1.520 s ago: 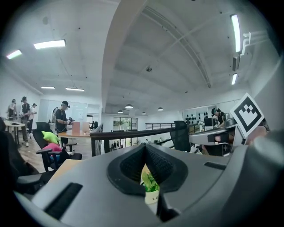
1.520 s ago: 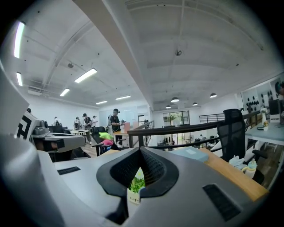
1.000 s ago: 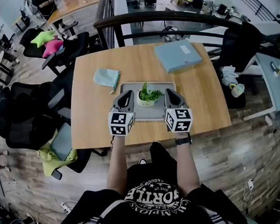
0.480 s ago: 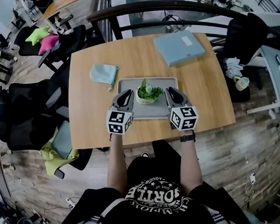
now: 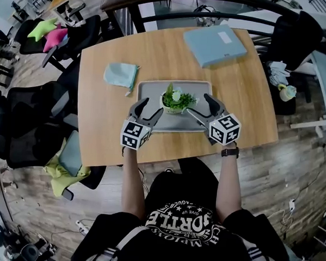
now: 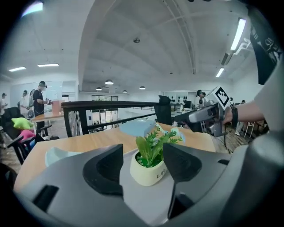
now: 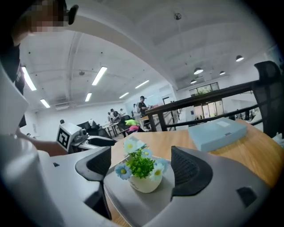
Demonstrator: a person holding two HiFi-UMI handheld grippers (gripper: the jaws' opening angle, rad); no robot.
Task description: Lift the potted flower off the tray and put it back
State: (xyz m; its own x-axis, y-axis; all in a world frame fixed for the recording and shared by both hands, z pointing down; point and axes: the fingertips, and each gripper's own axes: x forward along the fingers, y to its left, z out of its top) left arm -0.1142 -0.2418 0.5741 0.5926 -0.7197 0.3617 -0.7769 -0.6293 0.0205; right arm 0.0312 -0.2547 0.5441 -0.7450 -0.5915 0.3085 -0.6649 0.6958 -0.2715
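Note:
The potted flower (image 5: pixel 176 100), a cream pot with green leaves and small blue-white blooms, stands upright on the grey tray (image 5: pixel 174 124). My left gripper (image 5: pixel 150 107) is at the pot's left and my right gripper (image 5: pixel 199 105) at its right, both low over the tray. Their jaws have just been opening and now stand open. In the left gripper view the pot (image 6: pixel 148 168) sits a little beyond my left gripper (image 6: pixel 142 156). In the right gripper view the pot (image 7: pixel 143 181) likewise sits beyond my right gripper (image 7: pixel 141 165). No pad touches it.
A light blue cloth (image 5: pixel 122 74) lies left of the tray. A flat blue box (image 5: pixel 215 44) rests at the far right of the wooden table (image 5: pixel 100 135). Black office chairs (image 5: pixel 32 120) stand to the left, and a dark railing (image 5: pixel 174 13) runs behind the table.
Both grippers were shut beside the pot; they have come down toward the tray and their jaws have spread apart. The pot has stayed in place on the tray.

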